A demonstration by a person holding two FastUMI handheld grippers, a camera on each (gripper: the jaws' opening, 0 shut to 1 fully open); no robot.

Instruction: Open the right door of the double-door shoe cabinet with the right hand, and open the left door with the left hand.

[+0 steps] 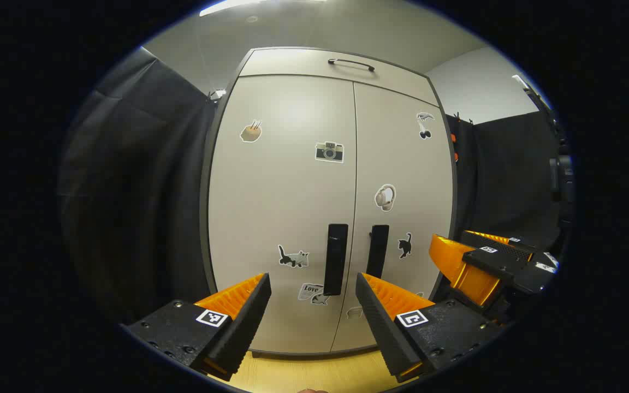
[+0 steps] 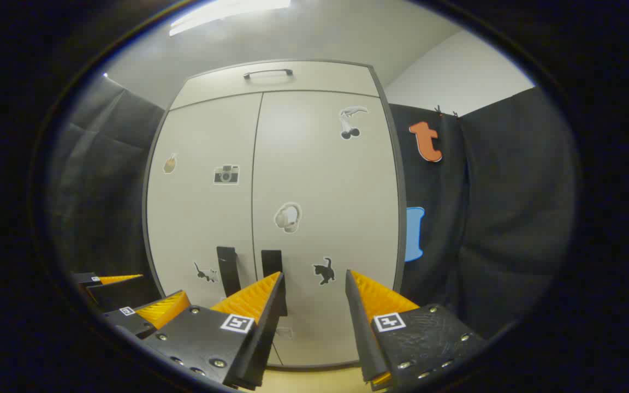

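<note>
Left gripper view: left gripper (image 1: 313,284) spread, short of closed shoe cabinet (image 1: 292,180).

1. Black cloth (image 1: 129,180) drapes the booth's walls on both sides, creased and hanging loose.
2. A ceiling light strip (image 2: 230,12) glows overhead against the pale ceiling (image 1: 303,27).
3. A white wall (image 2: 456,76) rises behind the cloth (its top edge clipped in place).
4. Light wooden floor (image 1: 303,371) runs along the bottom edge.
</note>
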